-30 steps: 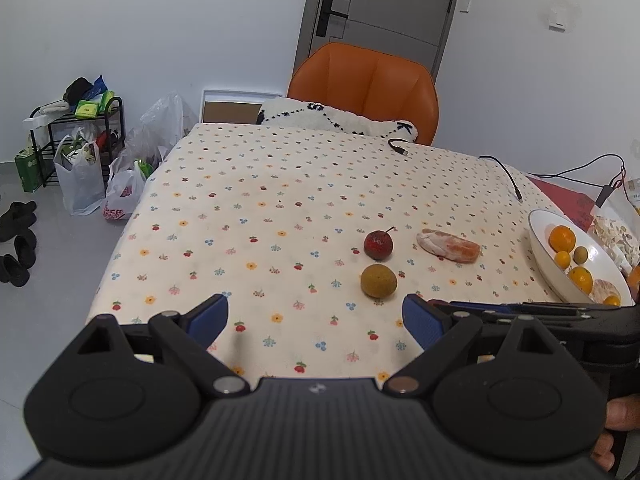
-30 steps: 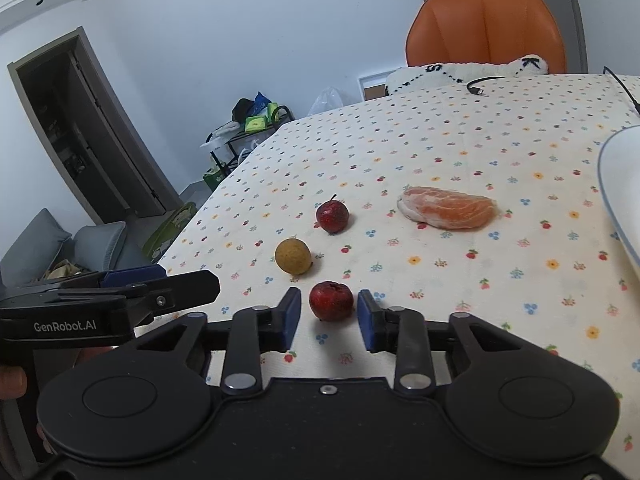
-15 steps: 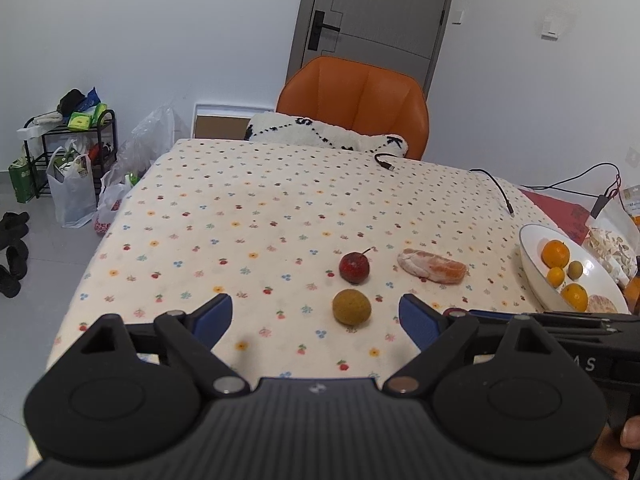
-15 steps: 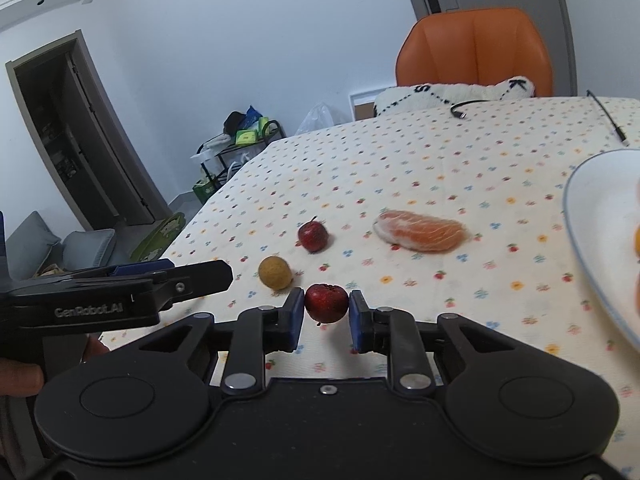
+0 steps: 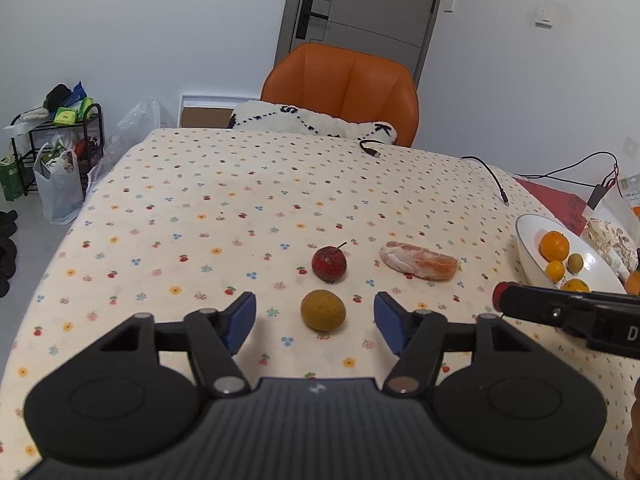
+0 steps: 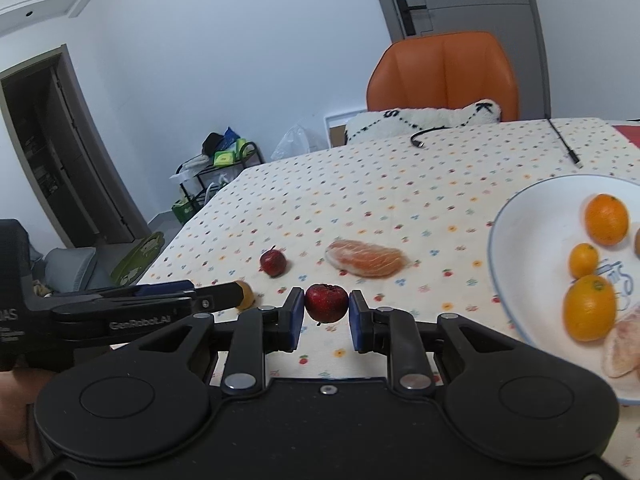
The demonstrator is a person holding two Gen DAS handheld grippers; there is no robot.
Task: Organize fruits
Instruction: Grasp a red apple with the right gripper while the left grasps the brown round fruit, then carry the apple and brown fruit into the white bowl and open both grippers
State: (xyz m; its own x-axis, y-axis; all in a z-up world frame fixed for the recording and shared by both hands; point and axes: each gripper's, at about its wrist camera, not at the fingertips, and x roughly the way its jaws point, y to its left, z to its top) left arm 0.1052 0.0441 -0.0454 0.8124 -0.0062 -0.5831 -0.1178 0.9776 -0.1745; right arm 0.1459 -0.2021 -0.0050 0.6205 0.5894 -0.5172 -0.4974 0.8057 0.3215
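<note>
While our right gripper (image 6: pixel 326 312) clamps a small dark-red round fruit (image 6: pixel 326 303) between its blue pads, lifted clear of the floral-print tablecloth (image 5: pixel 224 216), our left gripper (image 5: pixel 316 318) has its jaws closing around a dull yellow-brown round fruit (image 5: pixel 323 310) that sits on the cloth between them. We see clear gaps on both sides of that fruit, so the pads do not press on it.

Just beyond the yellow-brown fruit lies a second red fruit with a thin stem (image 5: pixel 329 263), and to its right a peeled orange segment cluster (image 5: pixel 418 266) rests on the cloth, apart from both. At the right edge of the table we see a white oval ceramic bowl (image 6: pixel 520 240). It holds a large orange (image 6: pixel 606 219), a smaller orange (image 6: pixel 583 260), another orange nearer us (image 6: pixel 589 307), and a pale peeled piece (image 6: pixel 618 354) at the near rim. In the left wrist view a small greenish-yellow fruit (image 5: pixel 575 262) also lies in the bowl.

The red fruit we hold hangs to the left of the bowl, not over it. Beyond the table stands an orange leather chair (image 5: pixel 340 88) with a white fuzzy cushion (image 5: pixel 312 122), and two black cables (image 5: pixel 490 176) trail across the far cloth.
</note>
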